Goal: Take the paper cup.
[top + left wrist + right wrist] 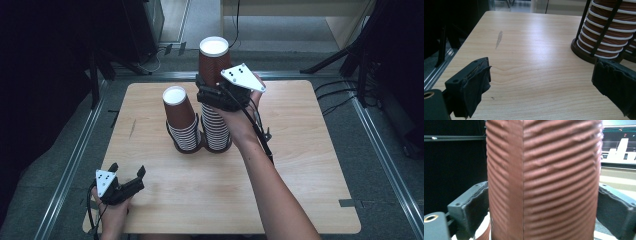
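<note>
Two stacks of upturned ribbed brown paper cups stand in black wire holders mid-table: a shorter left stack (181, 125) and a taller right stack (216, 131). The top cup (214, 57) of the right stack sits raised above the rest. My right gripper (210, 91) is shut on that cup's lower part; in the right gripper view the cup (544, 170) sits between both jaws, which press its sides. My left gripper (128, 170) rests low at the table's front left, open and holding nothing. In the left gripper view a cup stack (609, 32) in its holder stands at the upper right.
The wooden table (300, 190) has bare surface in front of and beside the stacks, with a grey smear (499, 38) at the left. Metal rails (70, 165) run along both sides. Dark equipment stands at the far left, and stand legs and cables (340, 97) lie right.
</note>
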Demonstrator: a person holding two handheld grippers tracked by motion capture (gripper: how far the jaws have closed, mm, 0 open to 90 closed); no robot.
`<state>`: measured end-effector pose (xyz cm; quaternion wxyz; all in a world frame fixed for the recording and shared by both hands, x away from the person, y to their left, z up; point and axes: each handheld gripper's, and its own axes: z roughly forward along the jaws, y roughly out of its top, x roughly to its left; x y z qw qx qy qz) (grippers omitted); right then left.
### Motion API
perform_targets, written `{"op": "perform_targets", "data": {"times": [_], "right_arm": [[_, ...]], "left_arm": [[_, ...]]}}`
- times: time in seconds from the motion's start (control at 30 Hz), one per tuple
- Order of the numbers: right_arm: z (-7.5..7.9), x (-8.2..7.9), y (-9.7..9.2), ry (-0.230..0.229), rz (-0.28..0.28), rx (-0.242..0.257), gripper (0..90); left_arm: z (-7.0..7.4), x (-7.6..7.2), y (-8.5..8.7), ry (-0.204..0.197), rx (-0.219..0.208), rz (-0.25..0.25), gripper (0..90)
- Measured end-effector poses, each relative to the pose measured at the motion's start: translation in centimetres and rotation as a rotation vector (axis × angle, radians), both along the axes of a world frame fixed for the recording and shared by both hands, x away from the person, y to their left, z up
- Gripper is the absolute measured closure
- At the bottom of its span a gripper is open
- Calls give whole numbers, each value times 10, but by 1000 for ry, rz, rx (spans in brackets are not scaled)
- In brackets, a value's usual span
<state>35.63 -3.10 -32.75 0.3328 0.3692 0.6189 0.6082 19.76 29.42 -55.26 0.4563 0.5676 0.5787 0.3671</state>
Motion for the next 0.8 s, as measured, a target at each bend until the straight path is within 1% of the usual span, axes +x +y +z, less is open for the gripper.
{"op": "perform_targets", "data": {"times": [0.1, 0.13, 0.17, 0.57, 0.67, 0.73, 0.8], "right_arm": [[2, 1, 2, 0, -7, 1, 103], [3, 2, 3, -4, -18, -8, 111], [4, 2, 3, 6, -17, -5, 116], [6, 3, 3, 9, -21, -8, 122], [10, 2, 2, -7, -18, 7, 133], [14, 0, 1, -30, -15, 31, 135], [18, -1, 0, -35, -17, 33, 135]], "left_arm": [[0, 0, 0, 1, 0, -2, 24], [0, 0, 0, 1, 0, -4, 24], [0, 0, 0, 1, 0, -5, 24], [0, 1, 0, 2, -1, -9, 24], [0, 1, 0, 2, 0, -9, 24], [0, 1, 0, 2, 1, -9, 25], [0, 1, -1, 3, 3, -9, 25]]}}
